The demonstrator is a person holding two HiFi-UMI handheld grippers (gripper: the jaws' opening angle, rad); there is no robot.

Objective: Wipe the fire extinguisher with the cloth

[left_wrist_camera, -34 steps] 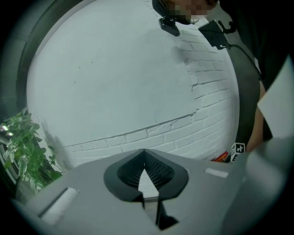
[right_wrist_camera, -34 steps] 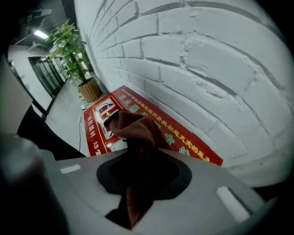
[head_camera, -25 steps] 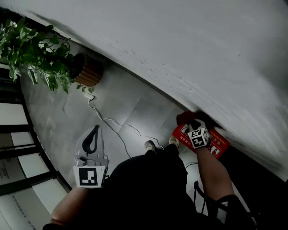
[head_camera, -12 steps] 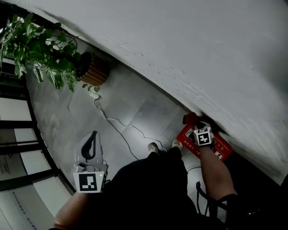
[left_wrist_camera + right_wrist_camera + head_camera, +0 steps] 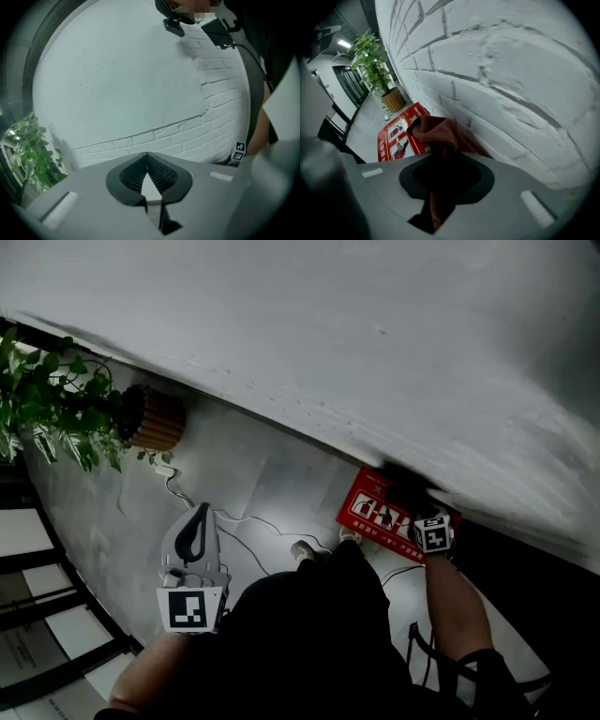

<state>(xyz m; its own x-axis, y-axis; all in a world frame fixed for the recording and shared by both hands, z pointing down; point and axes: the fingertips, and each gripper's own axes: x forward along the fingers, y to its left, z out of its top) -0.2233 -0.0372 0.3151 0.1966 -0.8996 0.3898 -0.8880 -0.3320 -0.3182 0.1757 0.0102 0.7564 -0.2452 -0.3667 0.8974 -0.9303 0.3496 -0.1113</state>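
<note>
The white brick wall fills most of the view, and the red fire extinguisher box lies at its foot; the extinguisher itself cannot be made out. The right gripper hangs over the box's wall-side end, clenched on the rust-brown cloth. The left gripper is well away from the box, jaws together on nothing. The cloth is in hand, but the wiping looks barely begun.
</note>
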